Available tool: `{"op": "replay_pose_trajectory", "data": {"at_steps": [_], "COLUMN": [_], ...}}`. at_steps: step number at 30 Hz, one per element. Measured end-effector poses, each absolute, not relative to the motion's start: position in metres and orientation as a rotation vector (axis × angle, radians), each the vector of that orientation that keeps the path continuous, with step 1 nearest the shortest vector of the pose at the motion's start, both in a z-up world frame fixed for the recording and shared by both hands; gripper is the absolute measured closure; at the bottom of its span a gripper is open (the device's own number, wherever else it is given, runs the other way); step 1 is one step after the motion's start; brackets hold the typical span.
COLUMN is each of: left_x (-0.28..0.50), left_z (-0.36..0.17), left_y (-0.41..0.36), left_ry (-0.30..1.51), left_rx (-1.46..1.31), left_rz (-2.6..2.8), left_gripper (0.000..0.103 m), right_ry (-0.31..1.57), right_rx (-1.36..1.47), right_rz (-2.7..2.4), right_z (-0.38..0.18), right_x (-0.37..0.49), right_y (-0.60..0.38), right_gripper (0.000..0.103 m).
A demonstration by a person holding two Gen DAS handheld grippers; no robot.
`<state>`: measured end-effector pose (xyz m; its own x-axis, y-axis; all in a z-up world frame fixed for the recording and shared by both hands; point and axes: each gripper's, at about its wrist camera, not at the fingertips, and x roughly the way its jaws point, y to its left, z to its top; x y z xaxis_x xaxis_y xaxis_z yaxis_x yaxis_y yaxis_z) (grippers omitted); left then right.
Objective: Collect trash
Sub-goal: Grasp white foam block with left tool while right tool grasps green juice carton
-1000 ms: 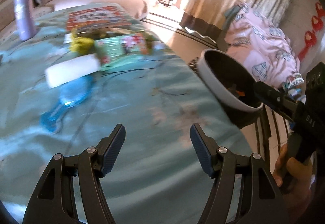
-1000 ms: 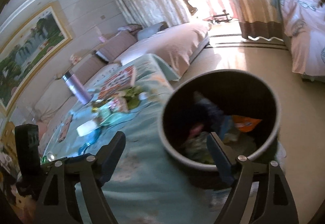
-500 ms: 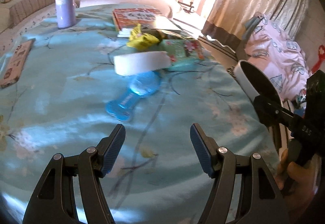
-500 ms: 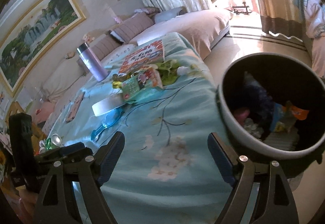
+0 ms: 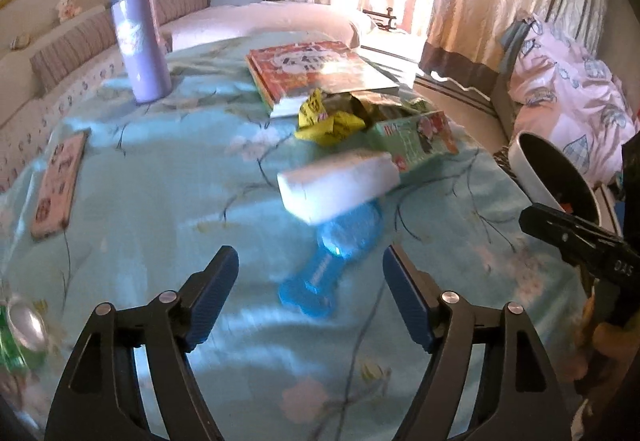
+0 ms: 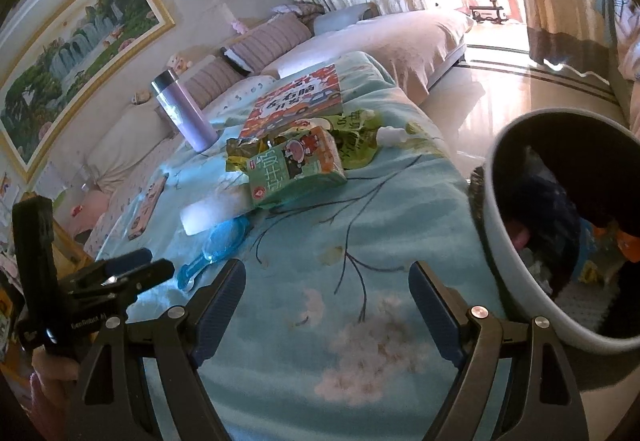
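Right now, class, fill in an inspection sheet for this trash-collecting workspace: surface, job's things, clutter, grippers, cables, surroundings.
Surface: table under a turquoise floral cloth, wrinkled.
Job's things: crumpled yellow wrapper and green wrapper by the green snack carton; round grey trash bin off the table's edge, already holding litter.
Clutter: lilac steel flask, upright; red picture book; white foam block resting on a blue plastic hand mirror; pink phone case; green can, only partly in view.
Grippers: left gripper and right gripper open, holding nothing, over the cloth.
Cables: nothing seen.
Surroundings: sofa, curtains, framed landscape painting.
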<state>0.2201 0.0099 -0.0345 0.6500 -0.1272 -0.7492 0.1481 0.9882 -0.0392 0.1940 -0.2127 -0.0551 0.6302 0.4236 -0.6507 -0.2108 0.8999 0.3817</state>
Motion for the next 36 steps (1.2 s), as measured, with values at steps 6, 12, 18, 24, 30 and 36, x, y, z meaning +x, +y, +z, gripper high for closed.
{"op": "replay_pose_trajectory", "data": {"at_steps": [6, 12, 18, 24, 30, 36], "left_x": [0.248, 0.264, 0.268, 0.250, 0.227, 0.212], "left_z": [-0.040, -0.054, -0.053, -0.041, -0.037, -0.040], "left_y": [-0.009, -0.026, -0.009, 0.017, 0.039, 0.059], "left_ry": [0.848, 0.841, 0.882, 0.889, 0.885, 0.887], "left_rx": [0.174, 0.302, 0.178, 0.015, -0.094, -0.175], "left_rz": [-0.169, -0.171, -0.217, -0.218, -0.200, -0.182], "left_gripper": [0.024, 0.026, 0.071, 0.072, 0.072, 0.072], "right_ry": [0.822, 0.843, 0.857, 0.856, 0.889, 0.923], "right_rx": [0.285, 0.287, 0.299, 0.341, 0.333, 0.322], "right_rz": [0.378, 0.396, 0.421, 0.445, 0.474, 0.557], "right_z": [-0.056, -0.061, -0.066, -0.066, -0.072, -0.071], "right_x": [0.211, 0.227, 0.249, 0.273, 0.286, 0.244], "right_y": [-0.211, -0.208, -0.200, -0.193, -0.180, -0.172], "right_gripper": [0.018, 0.018, 0.018, 0.018, 0.056, 0.097]}}
